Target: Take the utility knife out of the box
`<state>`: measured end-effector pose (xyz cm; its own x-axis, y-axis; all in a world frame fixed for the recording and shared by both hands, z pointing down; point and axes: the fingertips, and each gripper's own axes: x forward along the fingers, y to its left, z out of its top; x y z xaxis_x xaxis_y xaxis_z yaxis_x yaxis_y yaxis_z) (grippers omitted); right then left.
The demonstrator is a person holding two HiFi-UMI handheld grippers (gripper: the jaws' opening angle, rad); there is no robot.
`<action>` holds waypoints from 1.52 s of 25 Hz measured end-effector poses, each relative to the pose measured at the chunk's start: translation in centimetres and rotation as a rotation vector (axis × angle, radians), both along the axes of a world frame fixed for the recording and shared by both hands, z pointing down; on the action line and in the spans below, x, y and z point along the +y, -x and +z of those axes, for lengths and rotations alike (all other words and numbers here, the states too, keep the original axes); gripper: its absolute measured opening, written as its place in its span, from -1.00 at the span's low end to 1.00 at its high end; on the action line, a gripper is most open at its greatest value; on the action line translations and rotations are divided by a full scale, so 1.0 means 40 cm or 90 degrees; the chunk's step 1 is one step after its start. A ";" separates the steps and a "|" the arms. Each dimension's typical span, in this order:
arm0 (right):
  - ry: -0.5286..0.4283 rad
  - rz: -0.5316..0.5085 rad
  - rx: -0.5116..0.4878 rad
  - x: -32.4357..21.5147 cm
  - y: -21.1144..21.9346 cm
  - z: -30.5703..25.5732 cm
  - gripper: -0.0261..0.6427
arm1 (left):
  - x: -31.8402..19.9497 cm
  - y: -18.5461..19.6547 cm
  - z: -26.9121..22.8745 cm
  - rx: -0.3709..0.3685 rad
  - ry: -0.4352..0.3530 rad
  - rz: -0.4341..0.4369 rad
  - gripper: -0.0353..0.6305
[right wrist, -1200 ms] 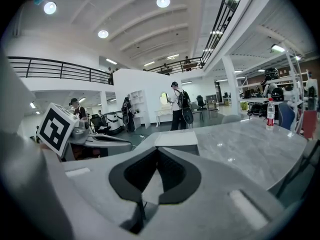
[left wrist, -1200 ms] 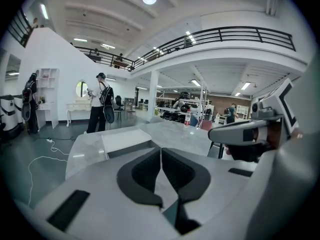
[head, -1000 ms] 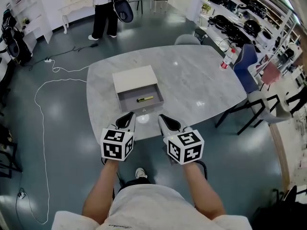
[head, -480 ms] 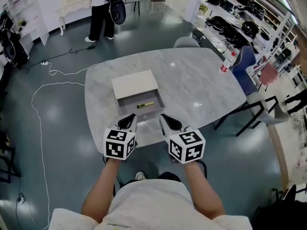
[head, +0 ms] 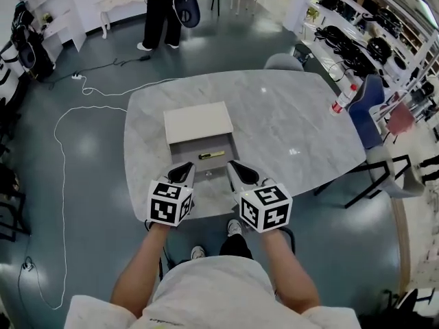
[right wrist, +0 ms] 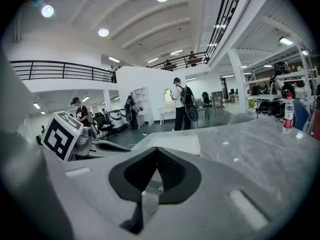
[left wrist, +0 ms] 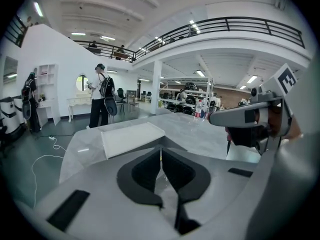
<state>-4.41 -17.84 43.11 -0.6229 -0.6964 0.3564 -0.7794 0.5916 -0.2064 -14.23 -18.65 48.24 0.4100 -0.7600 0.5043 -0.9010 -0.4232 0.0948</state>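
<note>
Task hardly begun. Utility knife point(head: 211, 155) lying inside the open box point(head: 197, 123) on the counter point(head: 295, 125). Left gripper point(head: 183, 171) and right gripper point(head: 237, 171) just before it, fingers pressed together, holding nothing. Left to do: reaching in, pinching, lifting out.

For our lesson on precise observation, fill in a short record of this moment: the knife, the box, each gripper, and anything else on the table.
utility knife: yellow, lying inside the open drawer
box: beige, on the marble table, drawer pulled out towards the person
left gripper: jaws together, empty, near the drawer's front left corner
right gripper: jaws together, empty, near the drawer's front right corner
water bottle: upright at the table's far right edge
task state: knife not yet touched
</note>
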 end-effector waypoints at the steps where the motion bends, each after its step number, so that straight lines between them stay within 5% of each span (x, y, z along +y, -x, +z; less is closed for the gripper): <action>1: 0.002 -0.009 0.002 -0.014 0.002 0.006 -0.91 | -0.009 0.002 0.006 -0.003 0.004 -0.006 -0.83; 19: 0.039 -0.096 -0.016 -0.191 0.014 0.081 -0.91 | -0.146 -0.031 0.123 -0.118 0.068 0.020 -0.83; 38: 0.057 -0.100 -0.034 -0.274 0.006 0.128 -0.91 | -0.219 -0.089 0.269 -0.270 0.158 0.241 -0.82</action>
